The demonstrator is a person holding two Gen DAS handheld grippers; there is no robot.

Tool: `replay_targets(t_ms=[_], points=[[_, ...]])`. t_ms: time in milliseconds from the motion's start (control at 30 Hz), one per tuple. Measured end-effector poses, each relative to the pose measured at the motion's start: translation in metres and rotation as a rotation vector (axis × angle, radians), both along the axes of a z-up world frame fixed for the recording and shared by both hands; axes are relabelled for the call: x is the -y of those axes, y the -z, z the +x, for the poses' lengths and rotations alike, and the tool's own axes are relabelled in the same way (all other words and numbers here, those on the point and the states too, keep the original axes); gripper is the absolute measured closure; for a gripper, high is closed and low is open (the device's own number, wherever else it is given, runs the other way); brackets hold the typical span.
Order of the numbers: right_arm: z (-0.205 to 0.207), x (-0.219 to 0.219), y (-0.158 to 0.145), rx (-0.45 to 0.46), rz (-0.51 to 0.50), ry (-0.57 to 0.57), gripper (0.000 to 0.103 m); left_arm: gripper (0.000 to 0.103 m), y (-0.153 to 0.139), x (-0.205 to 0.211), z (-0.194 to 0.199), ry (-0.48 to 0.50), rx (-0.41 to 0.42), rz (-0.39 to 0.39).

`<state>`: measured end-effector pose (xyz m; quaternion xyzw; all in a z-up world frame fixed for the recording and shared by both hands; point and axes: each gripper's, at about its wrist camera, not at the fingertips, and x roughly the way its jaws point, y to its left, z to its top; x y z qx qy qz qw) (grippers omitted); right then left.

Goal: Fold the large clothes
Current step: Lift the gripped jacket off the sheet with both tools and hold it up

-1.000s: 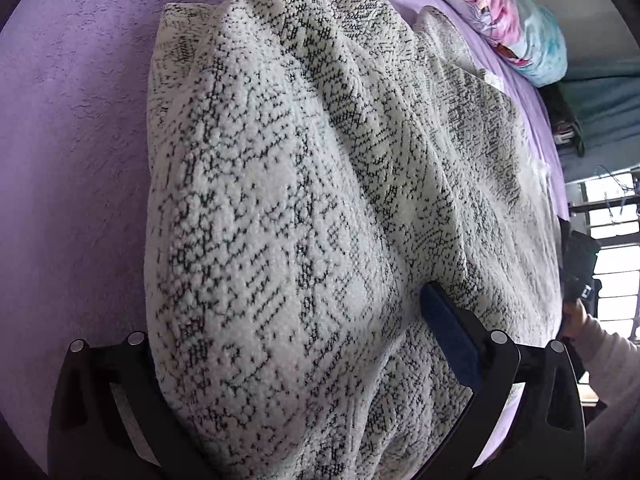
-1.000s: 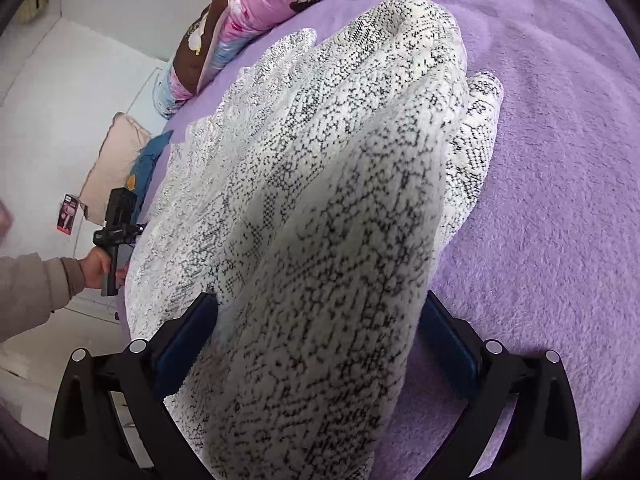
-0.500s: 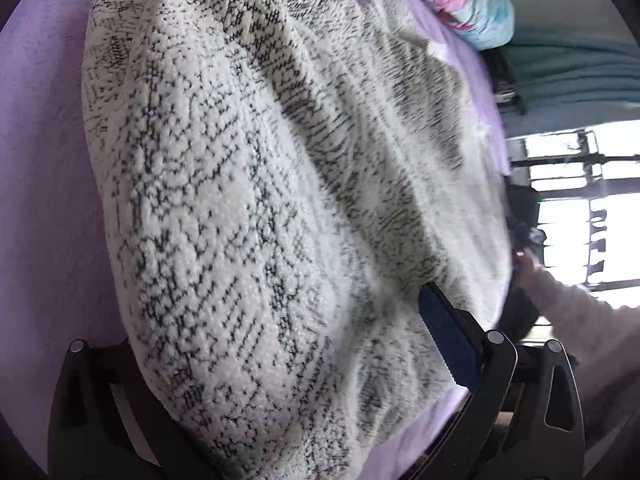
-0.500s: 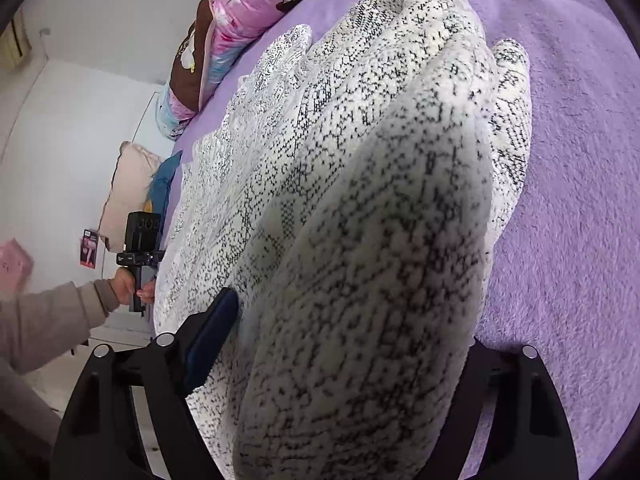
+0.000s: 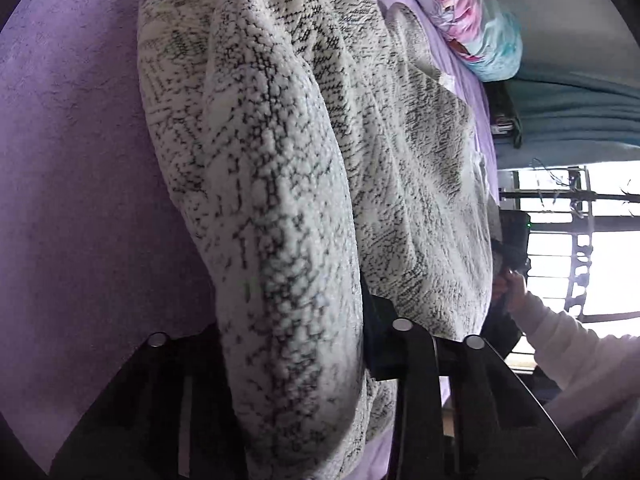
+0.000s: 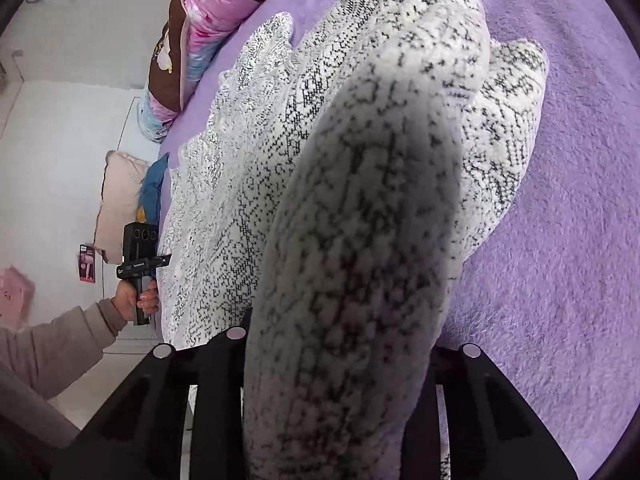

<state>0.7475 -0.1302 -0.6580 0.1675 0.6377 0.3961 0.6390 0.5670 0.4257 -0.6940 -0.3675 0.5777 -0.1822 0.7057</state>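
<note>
1. Two grippers are each clamped on a thick roll of the garment (image 5: 288, 216), a white, black-flecked knit that fills the middle of both views and spreads over the purple bed (image 5: 80, 200). The left gripper (image 5: 288, 344) has cloth bulging between its jaws at lower centre; the right gripper (image 6: 344, 360) likewise, its fingers hidden under the fabric.
2. Biggest risk, as I judge it: the knit looks heavy and bulky. If one gripper moves faster than the other, the fold line would skew and the far layers would bunch instead of lying flat.
3. Next risk: the pinched roll is fat, so the jaws may hold only the outer layers. An inner layer could slip out and sag mid-carry.
4. Bed edge: in the left view the garment's right side lies close to the mattress edge, where the right hand (image 5: 516, 280) shows. Cloth dragged that way could spill off the side.
5. Open room: bare purple bed fills the left of the left view and the right of the right view, a wide landing area.
6. Smaller obstacle: a pink floral pillow (image 6: 208, 20) lies at the upper left of the right view, near the garment's far end. A long forward sweep could reach it.
</note>
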Motion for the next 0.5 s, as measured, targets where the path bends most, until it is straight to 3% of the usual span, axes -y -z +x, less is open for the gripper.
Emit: replay_targets(t_ms=[267,500], points=[[-0.004,-0.005,-0.011,0.004,0.009,0.041,0.077,0.079,-0.004,0.013,0.006,-0.040,-0.014,0.042],[-0.007,0.003,-0.032,0.040,0.042,0.037,0.082,0.083,-0.023,0.025,0.011,-0.064,-0.027,0.056]])
